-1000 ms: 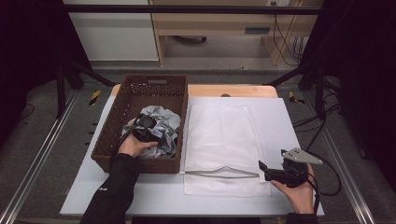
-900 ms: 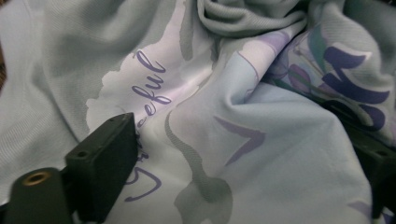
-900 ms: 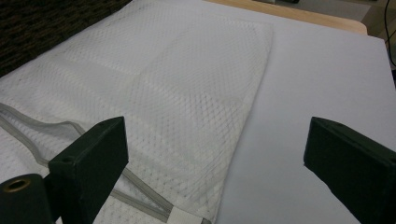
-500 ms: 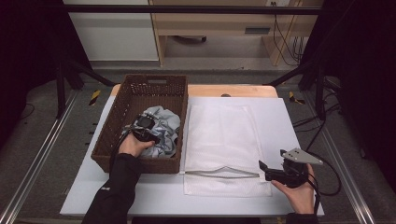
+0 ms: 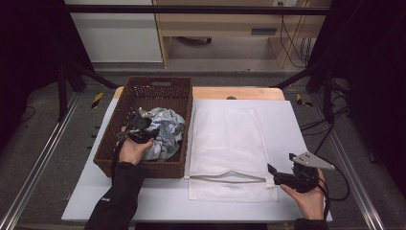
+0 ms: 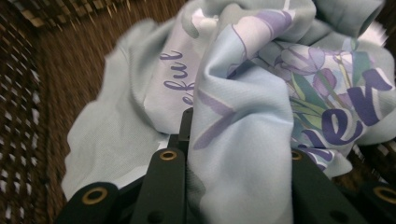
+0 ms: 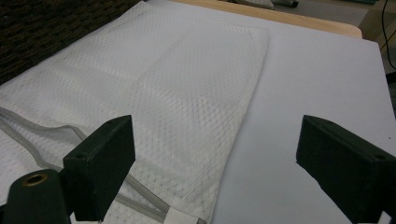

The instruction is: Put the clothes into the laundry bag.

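A crumpled pale blue garment (image 5: pixel 165 132) with purple flowers and lettering lies in a brown wicker basket (image 5: pixel 143 84) at the table's left. My left gripper (image 5: pixel 143 129) is down in the basket. Its jaws have just been closing and now pinch a fold of the garment (image 6: pixel 243 93), which drapes over the left gripper (image 6: pixel 233 154). A flat white mesh laundry bag (image 5: pixel 230 143) lies mid-table, its zippered mouth (image 5: pixel 227 177) toward the front. My right gripper (image 5: pixel 274 173) rests at the bag's front right corner. The right gripper (image 7: pixel 215 154) stands open, barely narrowed, with nothing between its pads.
The white table top (image 5: pixel 287 120) has bare room to the right of the bag and along the front edge. A wooden strip (image 5: pixel 230 93) runs along the back. Metal rails and black frame legs flank the table on the floor.
The left gripper has closed on the garment and lifted slightly, pulling the cloth up inside the basket. The right gripper has stayed where it was.
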A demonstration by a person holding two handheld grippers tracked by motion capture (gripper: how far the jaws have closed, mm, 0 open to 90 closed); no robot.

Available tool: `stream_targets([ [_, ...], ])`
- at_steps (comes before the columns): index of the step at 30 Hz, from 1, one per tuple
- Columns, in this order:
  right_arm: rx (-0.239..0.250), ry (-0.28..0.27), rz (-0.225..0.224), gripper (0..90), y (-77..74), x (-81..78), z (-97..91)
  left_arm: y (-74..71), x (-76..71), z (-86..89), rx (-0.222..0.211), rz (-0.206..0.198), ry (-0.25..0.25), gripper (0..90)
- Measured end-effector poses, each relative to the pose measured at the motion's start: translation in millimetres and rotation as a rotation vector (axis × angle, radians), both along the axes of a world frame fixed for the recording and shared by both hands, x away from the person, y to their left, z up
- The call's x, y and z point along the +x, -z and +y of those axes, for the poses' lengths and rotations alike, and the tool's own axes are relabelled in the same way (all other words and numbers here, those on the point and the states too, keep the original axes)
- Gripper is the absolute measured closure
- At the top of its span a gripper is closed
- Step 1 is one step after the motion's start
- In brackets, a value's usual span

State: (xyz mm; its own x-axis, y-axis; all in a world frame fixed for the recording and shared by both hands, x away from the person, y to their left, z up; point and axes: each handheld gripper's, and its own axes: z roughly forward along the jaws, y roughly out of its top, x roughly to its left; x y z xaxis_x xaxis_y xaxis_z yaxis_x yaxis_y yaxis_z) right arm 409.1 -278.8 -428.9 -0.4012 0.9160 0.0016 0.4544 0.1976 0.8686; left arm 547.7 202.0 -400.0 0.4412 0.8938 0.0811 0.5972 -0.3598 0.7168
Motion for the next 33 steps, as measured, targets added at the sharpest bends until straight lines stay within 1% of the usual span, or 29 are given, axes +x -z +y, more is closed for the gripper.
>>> stream_targets([
  [2,0.0,0.001,-0.005,12.4,-0.2,0.0,-0.3,-5.1,-3.9,3.1,-0.041,-0.053,-0.009,72.9],
  [4,0.002,0.003,-0.005,12.5,-0.3,0.0,-0.5,-10.2,-7.3,6.7,-0.095,-0.1,-0.016,73.0],
  [6,0.0,0.001,-0.009,12.6,-0.2,0.2,-0.9,-16.2,-11.1,9.6,-0.133,-0.151,-0.026,73.2],
  [7,0.0,0.0,-0.009,12.8,-0.3,0.1,-0.8,-18.3,-12.3,10.5,-0.133,-0.165,-0.026,73.2],
  [8,0.0,0.0,-0.01,12.9,-0.3,0.2,-0.9,-21.4,-14.4,11.0,-0.14,-0.194,-0.033,73.3],
  [9,0.002,0.0,-0.01,12.9,-0.4,0.0,-0.8,-23.6,-15.9,11.9,-0.136,-0.208,-0.033,73.4],
  [10,0.002,0.0,-0.01,13.0,-0.3,0.0,-0.7,-23.6,-15.9,11.9,-0.136,-0.208,-0.033,73.4],
  [11,0.001,0.0,-0.01,13.0,-0.3,-0.1,-0.4,-31.4,-20.5,14.4,-0.162,-0.252,-0.049,73.5],
  [12,0.0,-0.001,-0.011,13.0,-0.3,0.0,-0.5,-35.7,-23.2,15.8,-0.176,-0.275,-0.052,73.5],
  [13,0.002,-0.001,-0.01,13.0,-0.2,0.0,-0.3,-35.7,-23.2,15.8,-0.176,-0.275,-0.052,73.6],
  [14,0.001,-0.002,-0.009,13.1,-0.3,0.0,-0.2,-44.2,-28.3,18.5,-0.213,-0.316,-0.058,73.6],
  [15,0.001,-0.003,-0.01,13.1,-0.4,-0.1,-0.2,-50.7,-32.4,20.5,-0.235,-0.343,-0.06,73.6],
  [18,0.003,-0.001,-0.012,13.1,-1.1,-0.4,-0.5,-66.7,-42.8,23.0,-0.272,-0.402,-0.054,73.6],
  [19,0.006,0.0,-0.011,13.1,-1.3,-0.6,-0.5,-72.0,-46.3,23.5,-0.277,-0.42,-0.051,73.6],
  [20,0.007,0.001,-0.011,13.1,-1.3,-0.6,-0.4,-72.0,-46.3,23.5,-0.277,-0.42,-0.051,73.6],
  [21,0.007,0.001,-0.011,13.1,-1.3,-0.6,-0.4,-77.1,-49.5,23.7,-0.286,-0.437,-0.049,73.6],
  [22,0.005,0.0,-0.012,13.1,-1.4,-0.8,-0.2,-86.9,-55.9,24.5,-0.304,-0.463,-0.048,73.6],
  [23,0.003,0.0,-0.014,13.1,-1.4,-0.8,-0.2,-91.6,-58.9,25.0,-0.31,-0.475,-0.052,73.5],
  [24,0.003,0.0,-0.016,13.0,-1.7,-1.0,-0.1,-91.6,-58.9,25.0,-0.31,-0.475,-0.052,73.6],
  [25,0.001,0.0,-0.019,13.0,-1.8,-1.1,-0.1,-99.2,-63.8,25.5,-0.326,-0.492,-0.051,73.5],
  [26,0.001,0.0,-0.019,13.0,-1.8,-1.1,-0.1,-99.2,-63.8,25.5,-0.326,-0.492,-0.051,73.6],
  [27,0.001,0.001,-0.025,12.8,-2.3,-1.5,-0.1,-107.8,-70.4,24.9,-0.348,-0.51,-0.043,73.6],
  [30,0.004,0.006,-0.027,12.7,-3.1,-2.0,-0.2,-117.3,-80.4,20.0,-0.358,-0.532,-0.025,73.6],
  [31,0.003,0.006,-0.029,12.6,-3.2,-2.1,-0.4,-117.3,-80.4,20.0,-0.358,-0.532,-0.025,73.6],
  [33,0.002,0.006,-0.031,12.6,-3.4,-2.3,-0.4,-124.5,-88.9,10.6,-0.366,-0.544,0.009,73.6],
])
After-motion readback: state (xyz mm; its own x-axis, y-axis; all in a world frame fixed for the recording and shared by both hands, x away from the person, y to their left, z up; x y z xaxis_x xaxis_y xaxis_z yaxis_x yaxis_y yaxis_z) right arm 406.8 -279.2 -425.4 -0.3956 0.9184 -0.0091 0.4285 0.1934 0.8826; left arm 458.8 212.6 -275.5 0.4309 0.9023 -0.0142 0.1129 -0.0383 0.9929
